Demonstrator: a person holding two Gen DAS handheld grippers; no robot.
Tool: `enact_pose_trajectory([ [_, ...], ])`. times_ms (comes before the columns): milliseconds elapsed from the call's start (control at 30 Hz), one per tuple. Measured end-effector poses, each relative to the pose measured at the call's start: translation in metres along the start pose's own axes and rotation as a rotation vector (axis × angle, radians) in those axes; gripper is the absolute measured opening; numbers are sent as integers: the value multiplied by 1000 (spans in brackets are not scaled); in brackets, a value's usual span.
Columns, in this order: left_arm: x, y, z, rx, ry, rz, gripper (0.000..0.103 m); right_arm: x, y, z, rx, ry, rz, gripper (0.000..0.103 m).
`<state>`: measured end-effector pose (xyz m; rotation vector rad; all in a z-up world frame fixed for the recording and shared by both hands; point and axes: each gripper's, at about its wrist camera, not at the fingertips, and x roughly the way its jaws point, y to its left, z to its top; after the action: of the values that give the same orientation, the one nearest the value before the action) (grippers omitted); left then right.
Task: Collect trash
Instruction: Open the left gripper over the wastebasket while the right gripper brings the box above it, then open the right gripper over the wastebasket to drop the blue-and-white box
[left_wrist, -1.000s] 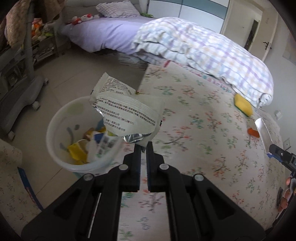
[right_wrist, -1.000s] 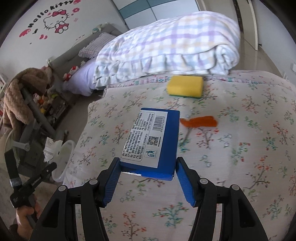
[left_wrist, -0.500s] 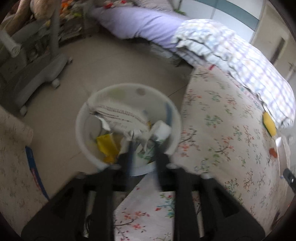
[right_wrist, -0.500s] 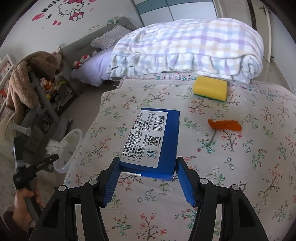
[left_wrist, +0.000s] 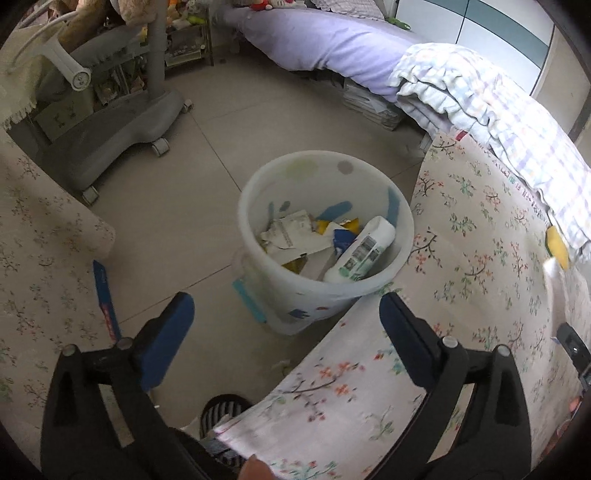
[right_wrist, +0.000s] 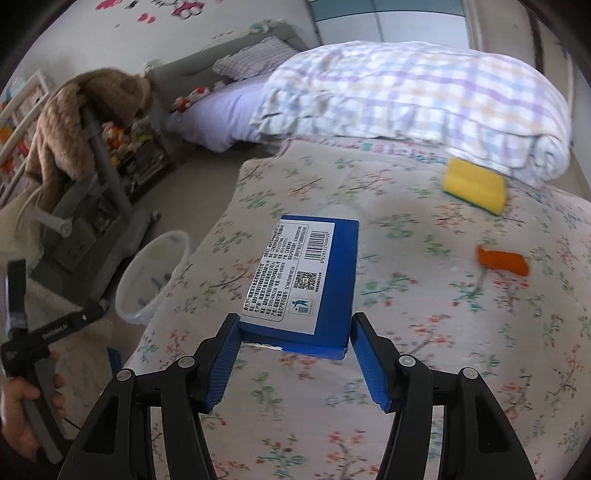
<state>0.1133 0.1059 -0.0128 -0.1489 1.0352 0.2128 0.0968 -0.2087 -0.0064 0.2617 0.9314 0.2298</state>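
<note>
A white plastic bin (left_wrist: 258, 184) stands on the floor beside the floral bed. In it lie a white printed wrapper (left_wrist: 291, 236), a white bottle (left_wrist: 360, 254) and other scraps. My left gripper (left_wrist: 286, 325) is open and empty, above the bin's near side. My right gripper (right_wrist: 295, 350) is shut on a blue box (right_wrist: 306, 280) with a white label, held above the bed. The bin (right_wrist: 151, 273) shows at the left of the right wrist view. A yellow sponge (right_wrist: 474, 184) and an orange scrap (right_wrist: 502, 260) lie on the bed.
A folded checked quilt (right_wrist: 406, 96) lies at the bed's far end. A grey wheeled stand (left_wrist: 110, 122) is on the floor left of the bin. A purple bed (left_wrist: 325, 40) is at the back. The left gripper's handle (right_wrist: 48, 328) shows at the lower left.
My left gripper opened and the white wrapper dropped into the bin. My right gripper carried the blue box left, toward the bin side of the bed.
</note>
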Motion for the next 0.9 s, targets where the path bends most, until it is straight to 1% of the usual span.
enact_pose_trajectory([
  [133, -8, 14, -2, 25, -12, -8, 101, 16, 28, -5, -51, 27, 43, 61],
  [267, -11, 31, -2, 35, 8, -3, 101, 31, 60, -5, -115, 43, 61, 61],
  [367, -13, 42, -1, 27, 6, -13, 102, 44, 90, 5, -158, 35, 72, 61],
  [433, -13, 50, 0, 25, 8, -1, 102, 54, 113, 14, -185, 39, 96, 61],
  [567, -10, 69, 3, -11, 5, 10, 102, 72, 160, 27, -253, 45, 112, 61],
  [667, -3, 84, 3, -43, 19, 40, 102, 82, 183, 32, -279, 48, 124, 61],
  [767, 3, 97, 3, -87, 41, 37, 102, 95, 200, 33, -307, 59, 123, 61],
  [900, 4, 105, 2, -113, 54, 24, 102, 108, 214, 34, -314, 59, 114, 62],
])
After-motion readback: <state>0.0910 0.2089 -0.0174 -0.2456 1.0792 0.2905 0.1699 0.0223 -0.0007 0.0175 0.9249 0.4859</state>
